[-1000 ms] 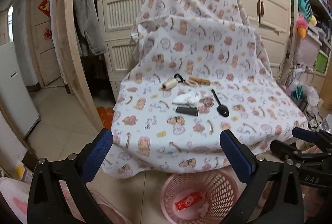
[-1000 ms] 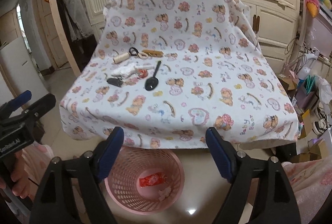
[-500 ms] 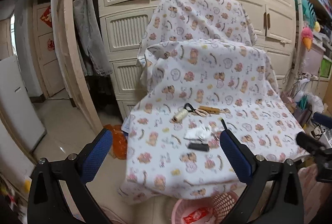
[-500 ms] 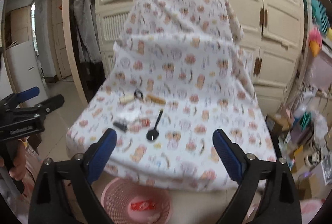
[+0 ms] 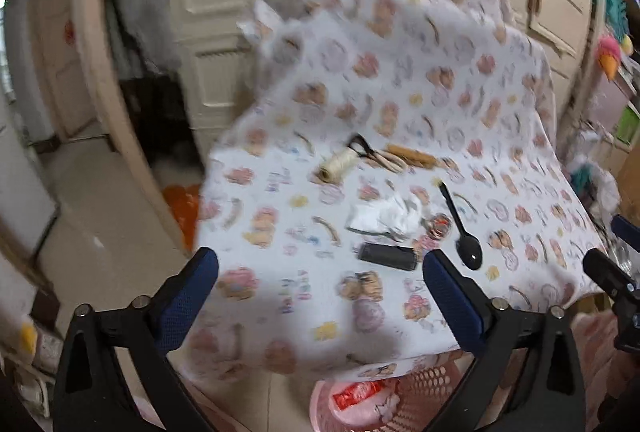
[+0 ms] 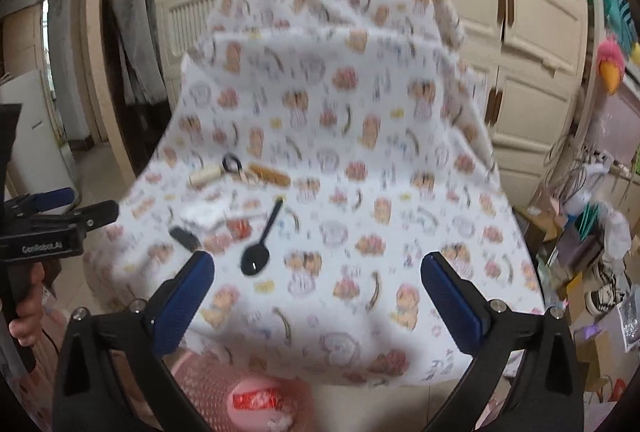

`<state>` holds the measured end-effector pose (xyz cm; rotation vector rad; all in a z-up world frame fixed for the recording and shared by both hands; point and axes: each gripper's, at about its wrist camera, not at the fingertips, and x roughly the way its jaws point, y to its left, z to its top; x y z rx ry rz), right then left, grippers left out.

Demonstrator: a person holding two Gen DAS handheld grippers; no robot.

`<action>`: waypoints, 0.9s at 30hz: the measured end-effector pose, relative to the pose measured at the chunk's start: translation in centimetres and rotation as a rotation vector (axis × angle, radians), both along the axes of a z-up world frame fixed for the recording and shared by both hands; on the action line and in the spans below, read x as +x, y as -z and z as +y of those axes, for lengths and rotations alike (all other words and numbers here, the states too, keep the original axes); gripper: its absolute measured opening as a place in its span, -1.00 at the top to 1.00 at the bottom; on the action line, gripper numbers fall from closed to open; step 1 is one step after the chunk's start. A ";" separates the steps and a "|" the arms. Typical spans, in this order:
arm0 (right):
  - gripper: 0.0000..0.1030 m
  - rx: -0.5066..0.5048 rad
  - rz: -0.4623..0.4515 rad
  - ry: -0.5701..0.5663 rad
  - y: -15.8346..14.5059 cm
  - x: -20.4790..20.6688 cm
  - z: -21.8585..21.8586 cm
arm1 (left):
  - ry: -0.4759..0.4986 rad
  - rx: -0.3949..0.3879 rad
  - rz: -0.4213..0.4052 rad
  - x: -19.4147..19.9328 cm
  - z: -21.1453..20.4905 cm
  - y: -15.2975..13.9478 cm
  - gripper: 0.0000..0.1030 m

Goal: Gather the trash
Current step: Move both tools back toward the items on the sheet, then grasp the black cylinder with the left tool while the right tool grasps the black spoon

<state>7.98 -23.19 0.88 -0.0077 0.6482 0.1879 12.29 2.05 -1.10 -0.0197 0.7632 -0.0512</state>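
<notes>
1. Seen from the left wrist, the left gripper (image 5: 320, 288) is spread wide and holds nothing, hovering over the near edge of the cloth-covered surface (image 5: 400, 92); that fits a claw lined up for a pick, with nothing yet between its jaws.
2. Just beyond its reach lies the crumpled white paper (image 5: 386, 214), well in from every edge, with a small red wrapper (image 5: 439, 225) touching its right side. Both look like the trash to collect.
3. A black oblong object (image 5: 386, 256) sits just nearer than the paper, a black spoon (image 5: 464, 232) to the right, and a twine spool (image 5: 336, 164) with a wooden-handled tool (image 5: 412, 156) farther back; these seem to be keepers, laid out as distractors.
4. Below the near edge stands the pink basket (image 5: 420, 392) on the floor, already holding a red packet (image 5: 356, 394), so dropped trash has only a short way to go.
5. From the right wrist, the right gripper (image 6: 316, 284) is likewise spread and empty, over the near edge, with the spoon (image 6: 260, 240) just beyond its left finger.
6. The paper (image 6: 204, 214) and wrapper (image 6: 240, 226) lie toward the left edge, nearer the left gripper (image 6: 60, 216), whose jaw state is unclear from this side.
7. The basket (image 6: 208, 380) shows beneath the near edge.
</notes>
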 end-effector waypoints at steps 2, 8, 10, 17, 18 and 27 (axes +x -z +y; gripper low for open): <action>-1.00 0.012 0.016 0.003 0.5 0.4 -0.2 | 0.008 -0.007 0.012 0.9 -0.4 0.3 -0.77; -1.00 0.030 0.033 0.034 0.9 1.5 -0.9 | -0.007 -0.080 0.054 1.9 -0.4 1.4 -0.67; -1.00 0.042 0.046 0.041 1.1 1.8 -1.0 | -0.024 -0.099 0.072 2.2 -0.3 1.7 -0.67; -1.00 0.040 0.043 0.040 1.0 2.2 -0.6 | -0.067 -0.074 0.128 3.4 -0.5 2.7 -0.91; -1.00 0.040 0.042 0.037 1.0 2.2 -0.4 | -0.064 -0.073 0.141 3.6 -0.5 3.0 -0.91; -1.00 0.038 0.034 0.030 0.9 2.6 0.0 | -0.029 -0.103 0.122 3.5 -0.6 2.3 -0.91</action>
